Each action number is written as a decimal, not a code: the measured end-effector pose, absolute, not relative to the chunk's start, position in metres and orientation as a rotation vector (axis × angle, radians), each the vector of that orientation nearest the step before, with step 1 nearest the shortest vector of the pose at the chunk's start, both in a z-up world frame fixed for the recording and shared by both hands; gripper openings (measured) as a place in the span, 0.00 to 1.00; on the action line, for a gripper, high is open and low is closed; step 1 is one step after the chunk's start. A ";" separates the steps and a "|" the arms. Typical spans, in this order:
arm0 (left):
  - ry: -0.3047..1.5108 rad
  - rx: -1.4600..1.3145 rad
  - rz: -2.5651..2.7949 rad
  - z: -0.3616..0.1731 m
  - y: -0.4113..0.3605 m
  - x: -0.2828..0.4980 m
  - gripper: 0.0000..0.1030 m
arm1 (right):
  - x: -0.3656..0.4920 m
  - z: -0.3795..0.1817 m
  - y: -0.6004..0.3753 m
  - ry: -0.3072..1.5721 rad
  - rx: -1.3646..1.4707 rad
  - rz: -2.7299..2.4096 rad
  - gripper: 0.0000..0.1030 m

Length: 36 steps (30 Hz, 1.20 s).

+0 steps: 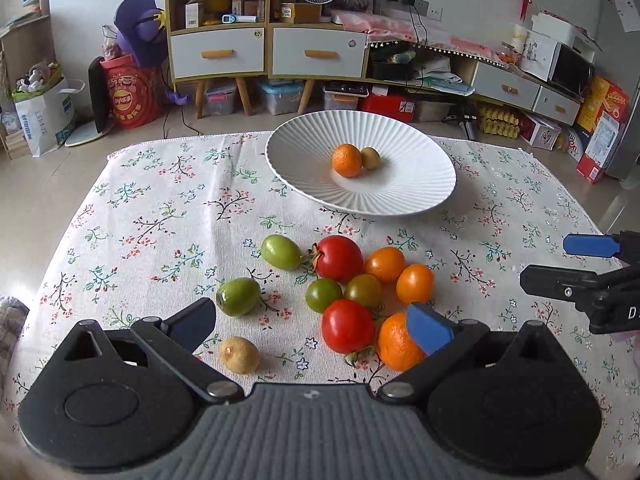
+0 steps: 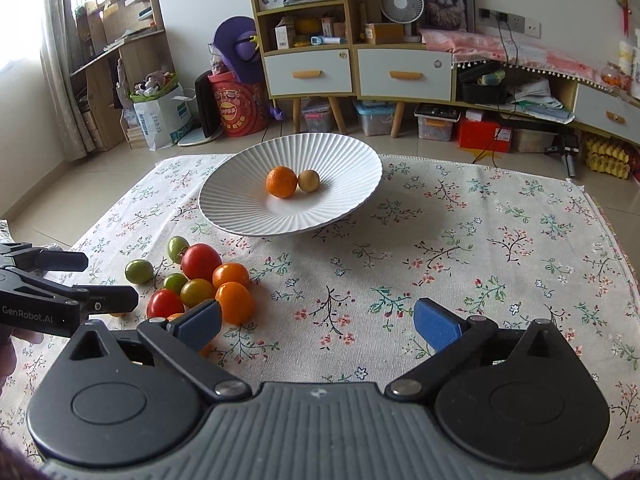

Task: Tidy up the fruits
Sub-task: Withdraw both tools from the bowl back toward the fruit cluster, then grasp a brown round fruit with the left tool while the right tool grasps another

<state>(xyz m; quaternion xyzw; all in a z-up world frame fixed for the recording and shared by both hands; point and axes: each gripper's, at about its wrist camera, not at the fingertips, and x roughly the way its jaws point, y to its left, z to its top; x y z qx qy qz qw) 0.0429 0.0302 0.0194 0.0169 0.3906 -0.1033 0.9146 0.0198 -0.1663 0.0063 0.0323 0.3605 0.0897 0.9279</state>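
Note:
A white ribbed plate (image 1: 400, 196) (image 2: 240, 216) holds an orange mandarin (image 1: 347, 160) and a small tan fruit (image 1: 370, 158). Nearer me a cluster of fruit lies on the floral cloth: red tomatoes (image 1: 339, 258), orange tomatoes (image 1: 385, 264), green ones (image 1: 281, 252), a mandarin (image 1: 396, 344) and a tan fruit (image 1: 239, 355). My left gripper (image 1: 316, 326) is open and empty, hovering over the cluster's near side, its right pad (image 1: 430, 328) in front of the mandarin. My right gripper (image 2: 318, 322) is open and empty, over bare cloth right of the cluster (image 2: 234, 302).
The table's far edge (image 1: 192, 138) drops to a tiled floor. Behind stand cabinets (image 1: 268, 52), storage boxes and a red bucket (image 1: 132, 96). The right gripper's fingers (image 1: 576, 276) show at the right edge of the left wrist view.

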 end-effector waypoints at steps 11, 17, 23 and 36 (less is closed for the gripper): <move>0.788 0.081 -0.223 0.006 0.052 0.014 0.92 | 0.000 -0.014 -0.162 0.721 0.053 0.201 0.99; 0.824 0.085 -0.230 -0.004 0.067 0.004 0.92 | -0.010 -0.019 -0.153 0.703 0.015 0.259 0.99; 0.870 0.080 -0.246 -0.012 0.073 -0.001 0.92 | -0.015 -0.024 -0.142 0.715 -0.005 0.289 0.99; 0.857 0.093 -0.265 -0.033 0.070 -0.013 0.89 | -0.032 -0.043 -0.110 0.744 -0.128 0.404 0.99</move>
